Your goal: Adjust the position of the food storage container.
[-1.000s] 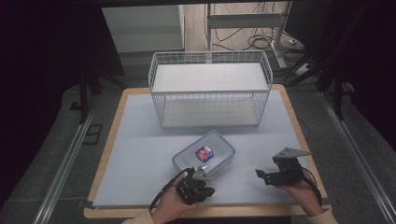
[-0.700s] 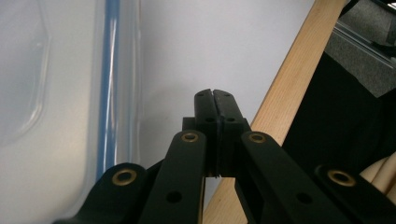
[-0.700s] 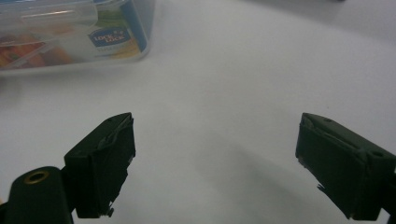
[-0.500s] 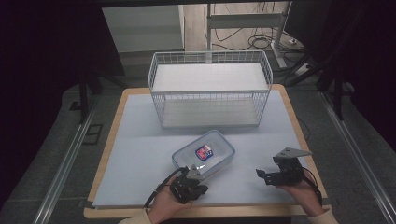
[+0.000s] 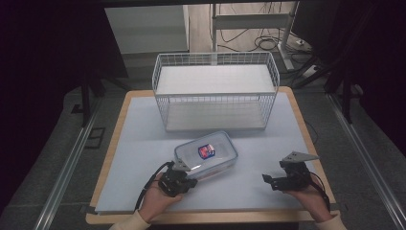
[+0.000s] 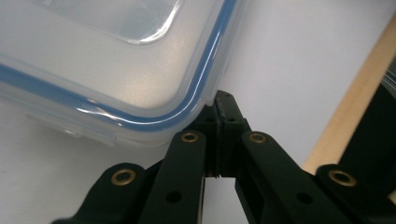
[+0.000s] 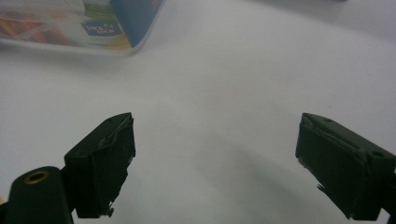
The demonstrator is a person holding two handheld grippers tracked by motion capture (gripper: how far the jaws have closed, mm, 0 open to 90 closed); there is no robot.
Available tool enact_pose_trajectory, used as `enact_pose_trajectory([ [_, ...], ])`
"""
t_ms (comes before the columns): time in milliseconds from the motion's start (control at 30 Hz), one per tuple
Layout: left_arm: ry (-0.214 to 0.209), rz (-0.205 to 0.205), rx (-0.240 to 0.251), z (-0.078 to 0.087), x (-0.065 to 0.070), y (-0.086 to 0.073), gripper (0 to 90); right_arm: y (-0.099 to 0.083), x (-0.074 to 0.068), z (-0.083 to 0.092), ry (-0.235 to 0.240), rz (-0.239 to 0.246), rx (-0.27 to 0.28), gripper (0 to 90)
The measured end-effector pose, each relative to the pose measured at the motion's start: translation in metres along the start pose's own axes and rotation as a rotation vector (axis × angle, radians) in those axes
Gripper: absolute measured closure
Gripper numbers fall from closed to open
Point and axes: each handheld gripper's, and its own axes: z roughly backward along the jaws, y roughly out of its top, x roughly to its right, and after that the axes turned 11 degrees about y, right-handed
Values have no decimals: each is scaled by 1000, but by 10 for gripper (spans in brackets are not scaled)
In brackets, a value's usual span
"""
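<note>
Food container [image 5: 207, 155] sits just in front of wire basket [image 5: 215, 91]. Left tool [image 6: 219, 105] pinched together, tip at container's near corner. Nudge slow, stay low against wall. Right tool [image 7: 212, 154] spread apart, idle off to container's right.

The food container [image 5: 207, 154] is a clear plastic box with a blue-edged lid. The lid is closed. It lies flat on the bench [image 5: 143, 158], in front of the wire basket [image 5: 215, 91].
</note>
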Motion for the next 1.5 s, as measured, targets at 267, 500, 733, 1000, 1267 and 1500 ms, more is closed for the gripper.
enact_pose_trajectory([
  [267,4,37,3,0,-14,0,899,0,1,0,3,0,-4,118],
  [500,19,82,5,1,-31,-1,899,0,2,0,2,2,-2,117],
  [733,36,94,7,3,-39,-1,899,0,1,0,4,2,-5,117],
  [1000,47,113,18,3,-47,1,899,0,2,0,2,4,-7,117],
  [1267,46,124,27,4,-49,0,899,0,1,-1,3,3,-12,118],
  [1500,23,133,77,24,-46,-3,896,0,2,0,3,8,-3,117],
])
